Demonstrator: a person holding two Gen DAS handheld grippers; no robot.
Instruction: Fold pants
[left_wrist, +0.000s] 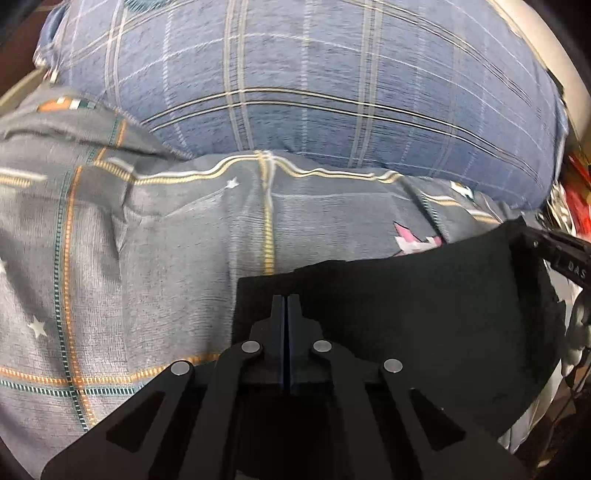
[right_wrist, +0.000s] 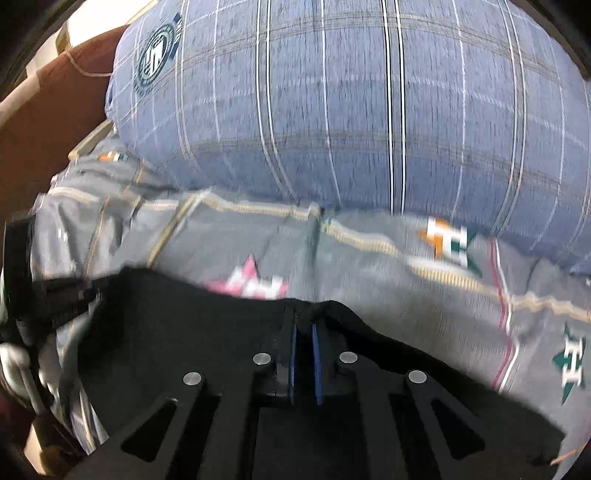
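Observation:
Black pants (left_wrist: 424, 306) hang stretched between my two grippers above a grey patterned bedsheet (left_wrist: 147, 258). My left gripper (left_wrist: 287, 301) is shut on the left part of the pants' top edge. The right gripper's finger shows at the far right of the left wrist view (left_wrist: 561, 254), holding the other end. In the right wrist view my right gripper (right_wrist: 304, 325) is shut on the pants (right_wrist: 166, 325), with a fold of black cloth between its blue pads. The left gripper (right_wrist: 18, 266) is a dark blur at the left edge there.
A large blue plaid pillow (left_wrist: 314, 81) lies on the bed just beyond the pants; it also fills the top of the right wrist view (right_wrist: 351, 110). A brown headboard or cushion (right_wrist: 48, 122) is at the left. Red clutter (left_wrist: 580, 192) sits off the bed's right side.

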